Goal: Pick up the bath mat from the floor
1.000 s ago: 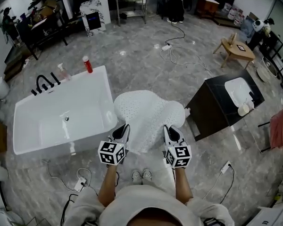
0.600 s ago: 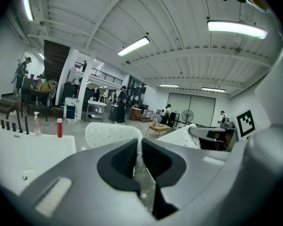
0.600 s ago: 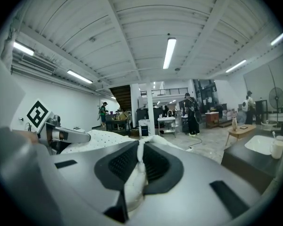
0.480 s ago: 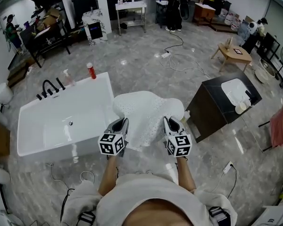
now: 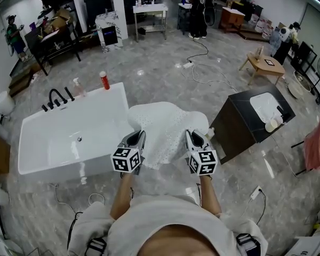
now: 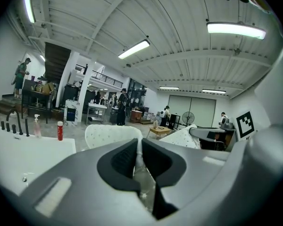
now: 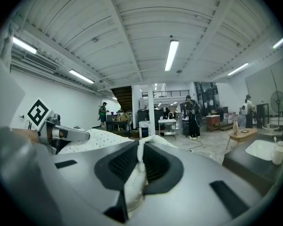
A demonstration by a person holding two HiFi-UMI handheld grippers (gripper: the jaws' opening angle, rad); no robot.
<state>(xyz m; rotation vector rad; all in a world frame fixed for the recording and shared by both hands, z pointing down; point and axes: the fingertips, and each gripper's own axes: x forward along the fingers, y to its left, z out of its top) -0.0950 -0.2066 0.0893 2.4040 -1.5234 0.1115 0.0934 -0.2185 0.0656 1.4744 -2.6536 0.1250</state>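
A: Pinching what, those two grippers?

B: The left gripper (image 6: 137,147) has its jaws pressed onto a fold of the mat (image 5: 168,129). The right gripper (image 7: 140,159) nips the other near corner the same way. White cloth is squeezed between the pads on both sides.

A: And where is the mat?

B: It is held up between the two pairs of jaws and bulges out ahead of them, white with small dots. I can't tell whether its far edge clears the ground.

A: What's underneath?

B: A glossy grey marbled floor (image 5: 165,73), with cables (image 5: 202,63) trailing across it well ahead of the jaws. Left of the left jaws stands a white tub (image 5: 42,161), with a black faucet (image 5: 56,96) and a red bottle (image 5: 104,80) on its far rim. Right of the right jaws is a dark cabinet (image 5: 234,129) with a white basin (image 5: 265,106) on top.

A: And the room?

B: It is a big open hall under a ribbed white ceiling (image 7: 132,27) with strip lights (image 7: 171,55). Far ahead of the jaws are tables and people standing. A low wooden table (image 5: 266,63) sits ahead and to the right.
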